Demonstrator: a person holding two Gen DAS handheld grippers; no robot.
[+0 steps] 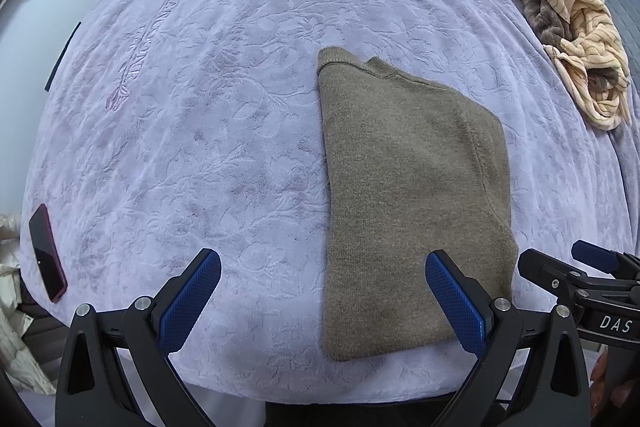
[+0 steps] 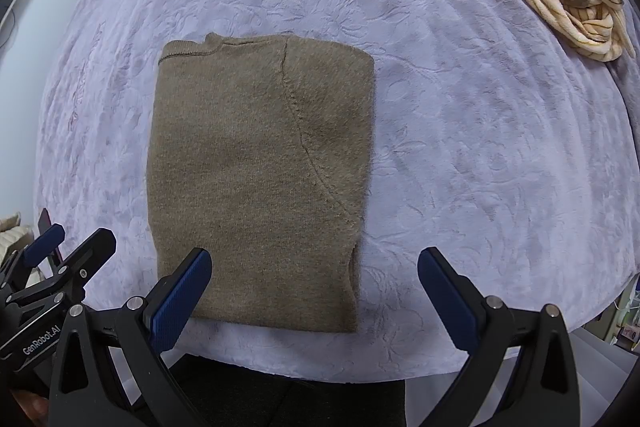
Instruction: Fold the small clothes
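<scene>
Both spread-fingered grippers, left gripper (image 1: 322, 279) and right gripper (image 2: 314, 277), above folded sweater (image 2: 260, 183).

A home bedroom: lavender embossed bedspread (image 1: 200, 107), heaped striped laundry (image 1: 568, 27), phone (image 1: 47, 253).

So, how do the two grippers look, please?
Both the left gripper and the right gripper have black angular frames with silver bolts and blue textured pads. White lettering reads "DAS" on the right one, "GenRobot.AI" on the left.
</scene>
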